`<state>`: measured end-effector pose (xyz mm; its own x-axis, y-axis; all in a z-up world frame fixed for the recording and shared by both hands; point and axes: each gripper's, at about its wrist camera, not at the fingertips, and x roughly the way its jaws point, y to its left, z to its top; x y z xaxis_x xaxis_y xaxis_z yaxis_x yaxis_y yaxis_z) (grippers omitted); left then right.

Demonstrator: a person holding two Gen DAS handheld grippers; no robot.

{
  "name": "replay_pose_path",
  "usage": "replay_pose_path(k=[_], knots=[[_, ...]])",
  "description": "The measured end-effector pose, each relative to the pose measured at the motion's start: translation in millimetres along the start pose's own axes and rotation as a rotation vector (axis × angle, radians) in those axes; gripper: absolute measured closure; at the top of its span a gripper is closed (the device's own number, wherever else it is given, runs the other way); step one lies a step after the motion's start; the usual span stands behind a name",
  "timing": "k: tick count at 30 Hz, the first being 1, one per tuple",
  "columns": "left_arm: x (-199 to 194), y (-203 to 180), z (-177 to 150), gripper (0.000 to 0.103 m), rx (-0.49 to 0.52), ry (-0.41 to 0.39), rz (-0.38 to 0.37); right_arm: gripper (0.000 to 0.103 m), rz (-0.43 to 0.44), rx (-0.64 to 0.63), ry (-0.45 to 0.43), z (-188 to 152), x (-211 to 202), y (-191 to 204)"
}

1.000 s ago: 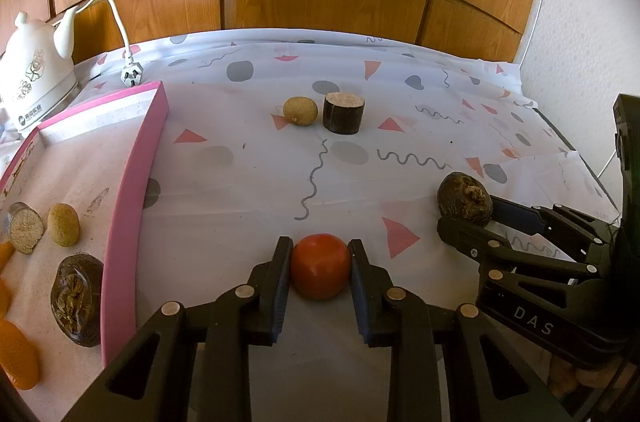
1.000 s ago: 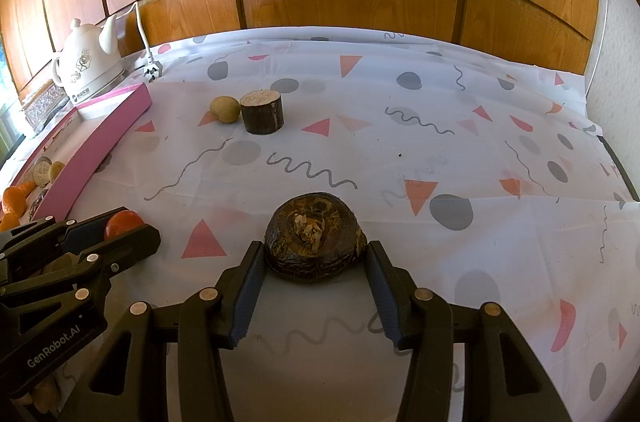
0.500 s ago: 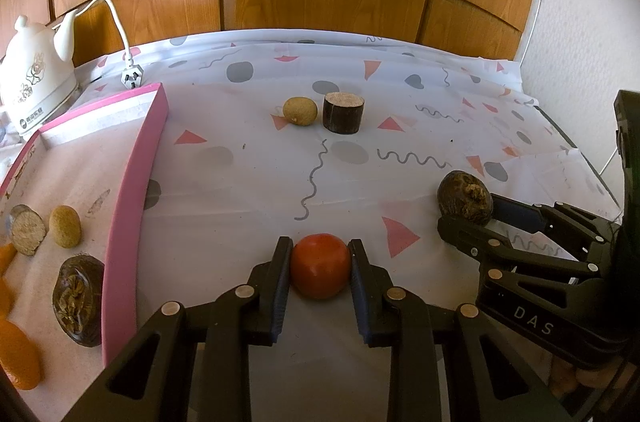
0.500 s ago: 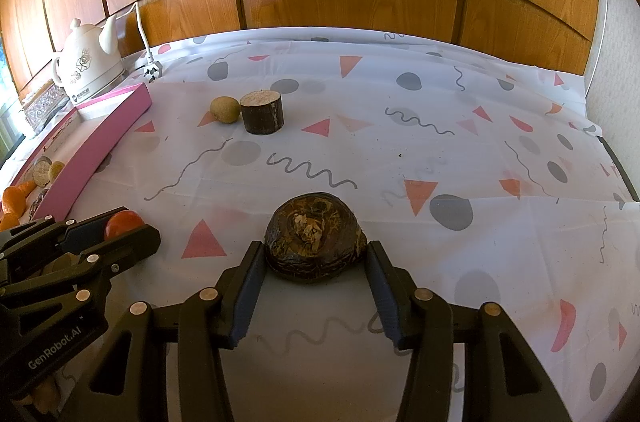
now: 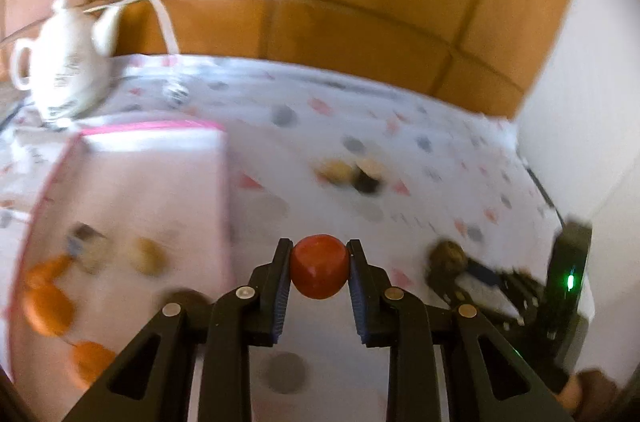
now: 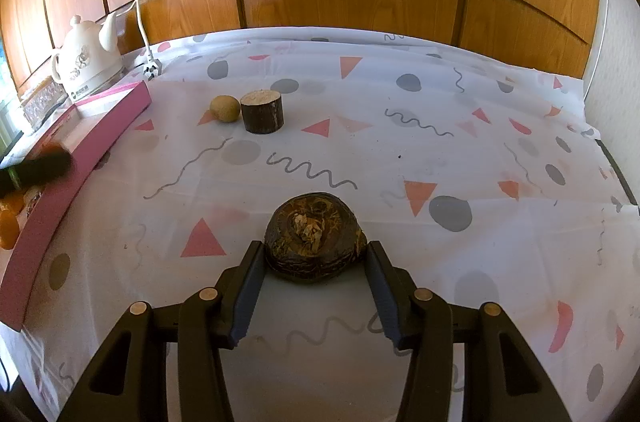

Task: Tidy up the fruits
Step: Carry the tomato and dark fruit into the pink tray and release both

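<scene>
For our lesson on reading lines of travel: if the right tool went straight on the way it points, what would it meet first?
The right tool already grips the dark brown fruit. Pointing downward, they would probably meet the patterned tablecloth first; depth is unclear.

Bright daylight; left view motion-blurred

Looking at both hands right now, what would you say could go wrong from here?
The left tool pinches the round red fruit only near its fingertips, so it might slip out before reaching the pink tray. The tray already holds orange pieces, so the fruit could knock them. The right tool straddles the dark brown fruit low on the tablecloth and might snag it.
</scene>
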<state>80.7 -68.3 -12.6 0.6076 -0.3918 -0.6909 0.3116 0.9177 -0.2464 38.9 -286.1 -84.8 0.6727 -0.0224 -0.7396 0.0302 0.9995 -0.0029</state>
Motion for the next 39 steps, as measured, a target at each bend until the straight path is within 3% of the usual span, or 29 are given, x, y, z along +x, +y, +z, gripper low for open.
replay_pose_path(k=[5, 12, 14, 17, 26, 35, 39], knots=[[-10.5, 53.0, 14.2, 0.076, -0.073, -0.025, 0.138, 0.052, -0.014, -0.009, 0.007, 0.5, 0.0, 3.0], [-14.6, 93.3, -0.5, 0.075, -0.128, -0.009, 0.221, 0.052, -0.024, 0.018, 0.035, 7.2, 2.3, 8.8], [-15.0, 98.9, -5.6, 0.073, -0.146, -0.010, 0.225, 0.052, -0.013, 0.004, 0.041, 9.6, 2.7, 13.9], [-20.6, 104.4, -10.9, 0.059, -0.175, -0.018, 0.244, 0.052, 0.014, -0.009, 0.050, 11.6, 2.0, 23.1], [-45.9, 108.2, -22.7, 0.059, -0.204, -0.049, 0.311, 0.052, 0.184, -0.111, 0.016, 38.8, -12.4, 83.9], [-62.4, 112.7, -32.8, 0.058, -0.211, -0.064, 0.326, 0.052, 0.371, -0.204, 0.009, 66.3, -16.6, 152.1], [-65.4, 117.3, -36.2, 0.058, -0.223, -0.064, 0.330, 0.052, 0.407, -0.230, 0.020, 72.4, -12.1, 175.2]])
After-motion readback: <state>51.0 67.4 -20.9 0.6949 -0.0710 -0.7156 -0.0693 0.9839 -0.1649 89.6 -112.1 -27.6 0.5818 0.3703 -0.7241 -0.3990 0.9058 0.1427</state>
